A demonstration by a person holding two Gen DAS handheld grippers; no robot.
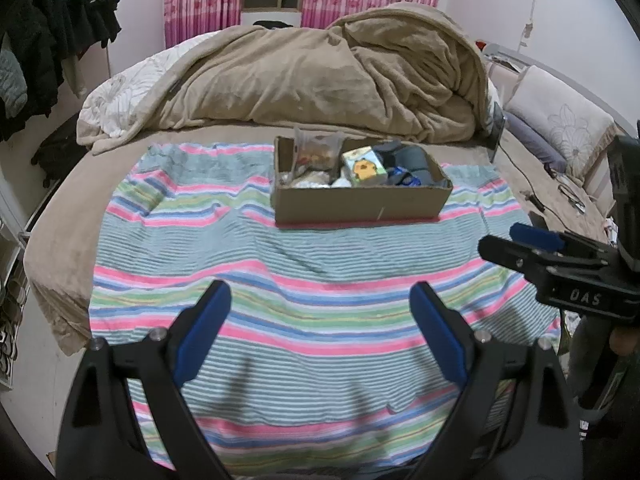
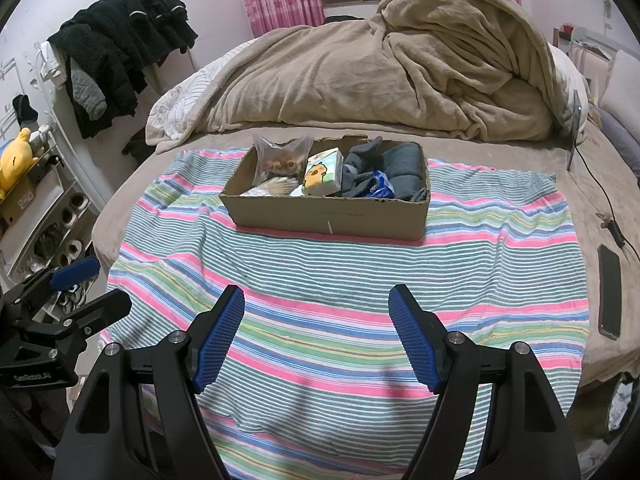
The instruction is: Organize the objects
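**Cardboard box, full and waiting on the striped towel**

Cardboard box [image 2: 326, 216] near the far edge of the striped towel [image 2: 320, 320], in the middle of the bed [image 2: 132, 184]. Low, open on top, packed full. Inside: a clear snack bag [image 2: 282, 158] at the left end, a tissue pack [image 2: 322, 174] with a yellow cartoon in the middle, grey socks [image 2: 400, 164] at the right end.

Probably light, all of it. Socks soft and squashy, easy to pinch anywhere. Snack bag crinkly and slippery, best held by its top edge. Tissue pack soft, best squeezed gently across its narrow sides. Box walls thin and bendy, so better held at a corner.

Left gripper [image 1: 320, 328] wide open, holding nothing, over the near edge of the towel. Right gripper [image 2: 316, 332] also wide open and empty, well short of the box.
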